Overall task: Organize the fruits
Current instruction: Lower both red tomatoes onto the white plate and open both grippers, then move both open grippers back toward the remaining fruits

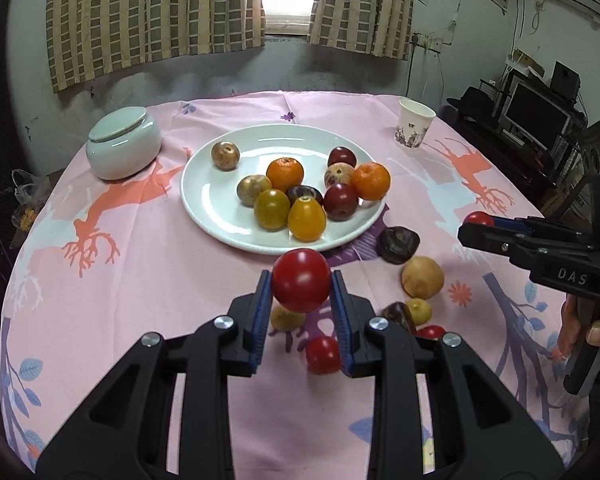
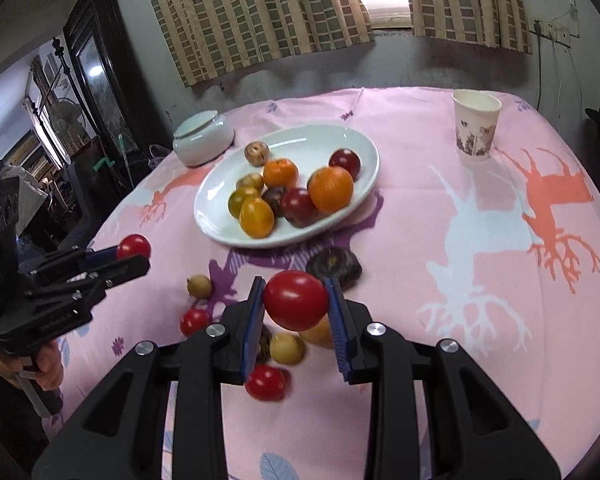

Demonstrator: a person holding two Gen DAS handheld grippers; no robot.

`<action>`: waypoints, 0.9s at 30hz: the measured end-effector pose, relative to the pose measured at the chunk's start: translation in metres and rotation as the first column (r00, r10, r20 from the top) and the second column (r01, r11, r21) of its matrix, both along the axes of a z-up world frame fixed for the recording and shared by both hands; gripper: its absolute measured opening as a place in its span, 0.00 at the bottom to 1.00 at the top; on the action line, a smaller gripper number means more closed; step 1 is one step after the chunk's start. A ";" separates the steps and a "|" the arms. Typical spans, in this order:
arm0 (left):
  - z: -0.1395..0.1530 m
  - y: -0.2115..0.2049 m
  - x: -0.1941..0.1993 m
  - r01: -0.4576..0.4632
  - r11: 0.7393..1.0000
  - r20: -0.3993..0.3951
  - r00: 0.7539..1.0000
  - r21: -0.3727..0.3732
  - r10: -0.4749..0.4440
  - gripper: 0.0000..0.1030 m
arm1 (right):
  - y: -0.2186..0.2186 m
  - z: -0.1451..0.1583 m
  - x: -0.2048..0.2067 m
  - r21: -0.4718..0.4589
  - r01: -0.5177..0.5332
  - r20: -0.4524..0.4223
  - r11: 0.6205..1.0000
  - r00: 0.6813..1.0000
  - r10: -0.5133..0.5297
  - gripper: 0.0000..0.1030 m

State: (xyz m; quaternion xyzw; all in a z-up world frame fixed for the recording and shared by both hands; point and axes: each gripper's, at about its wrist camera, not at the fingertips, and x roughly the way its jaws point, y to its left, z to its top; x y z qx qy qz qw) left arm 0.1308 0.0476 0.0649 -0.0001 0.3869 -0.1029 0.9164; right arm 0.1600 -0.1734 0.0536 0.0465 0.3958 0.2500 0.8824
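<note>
A white plate (image 1: 204, 204) (image 2: 216, 200) on the pink tablecloth carries several fruits: oranges, red, yellow and brown ones. My left gripper (image 1: 302, 286) is shut on a red tomato (image 1: 301, 285), lifted above the cloth just short of the plate. My right gripper (image 2: 295, 294) is shut on another red tomato (image 2: 296, 300), also raised; from the left wrist view it shows at the right edge (image 1: 478, 222). The left gripper with its tomato appears at the left (image 2: 134, 250) in the right wrist view. Loose fruits lie on the cloth below: a red tomato (image 1: 322, 354), a tan fruit (image 1: 422, 278), a dark one (image 1: 398, 244).
A pale lidded ceramic jar (image 1: 124, 146) stands left of the plate. A paper cup (image 1: 414, 124) stands at the far right of the table. A hand (image 1: 598, 334) holds the right gripper's handle. Curtains and a wall lie behind; shelves with electronics stand to the right.
</note>
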 end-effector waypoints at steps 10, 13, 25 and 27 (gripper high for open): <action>-0.022 0.021 0.085 -0.080 0.997 -0.070 0.994 -0.014 0.078 0.28 | 0.049 -0.001 0.100 0.048 0.010 -0.076 0.999 0.997 -0.006 0.31; -0.031 0.027 0.100 -0.099 0.995 -0.088 0.991 -0.022 0.097 0.28 | 0.058 -0.010 0.117 0.055 0.019 -0.097 0.998 0.995 -0.013 0.31; -0.034 0.040 0.107 -0.237 0.968 -0.089 0.969 -0.086 0.229 0.83 | 0.068 -0.019 0.127 0.105 0.023 -0.113 0.994 0.994 -0.012 0.66; -0.031 0.039 0.101 -0.232 0.970 -0.090 0.970 -0.074 0.225 0.83 | 0.066 -0.015 0.119 0.083 0.024 -0.094 0.996 0.995 -0.016 0.67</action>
